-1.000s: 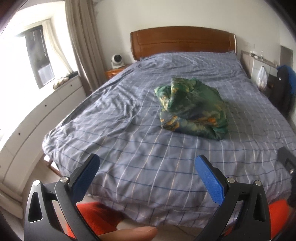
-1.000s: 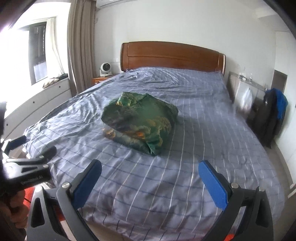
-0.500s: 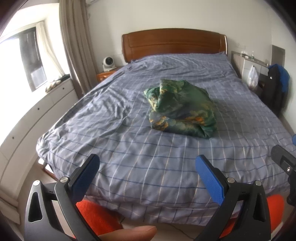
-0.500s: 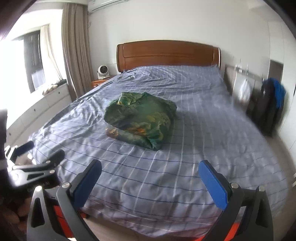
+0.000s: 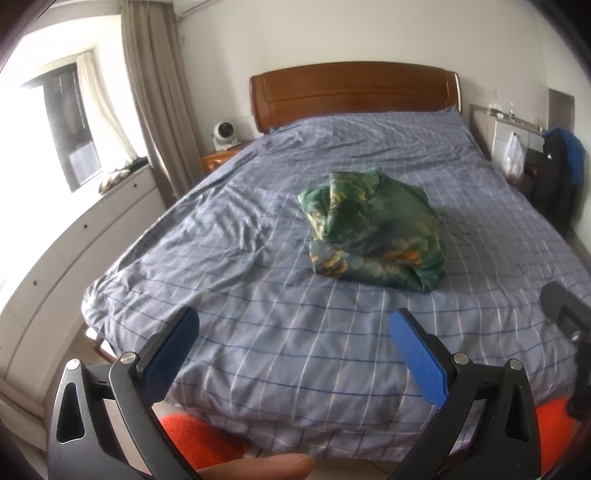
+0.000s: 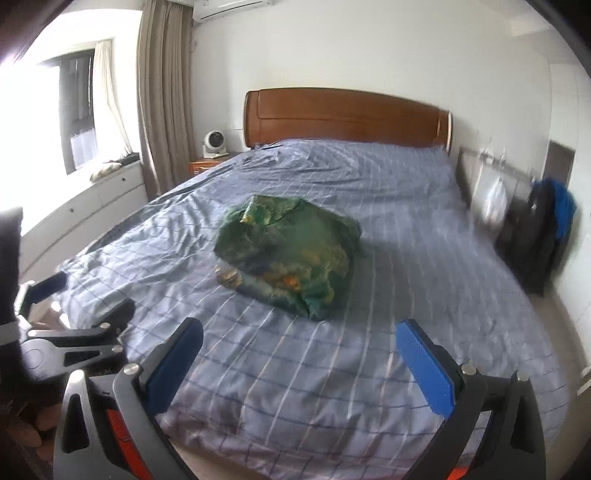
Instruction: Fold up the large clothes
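I count two hand-held grippers. My left hand-held gripper (image 5: 293, 349) has its two blue-padded fingers (image 5: 171, 345) spread wide apart with nothing between them, held off the foot of the bed (image 5: 258, 314). My right hand-held gripper (image 6: 299, 360) stands the same way: two blue pads (image 6: 424, 365) well apart, gripping nothing, also short of the mattress edge. From the right wrist view I see the left unit out at the left side, low beside the bed's corner.

There is one garment: a single green patterned bundle of cloth (image 5: 373, 230) with orange and yellow patches, lying crumpled in a loose heap near the middle of the bed, well ahead of both grippers and touching neither. It rests on one blue-grey checked cover that spans the whole mattress.

Beyond it I count one wooden headboard (image 5: 354, 92), one small white fan (image 5: 223, 134) on one wooden nightstand beside the bed, one beige curtain (image 5: 155, 103) next to one window, and one air conditioner (image 6: 232, 5) high on the wall in the right wrist view. On the far side hang one pale plastic bag (image 5: 513, 158) and one dark bag with a blue part (image 5: 561, 162).

I can read no writing, brand or label anywhere; there is a small pale mark on the dark bag, too small to make out.
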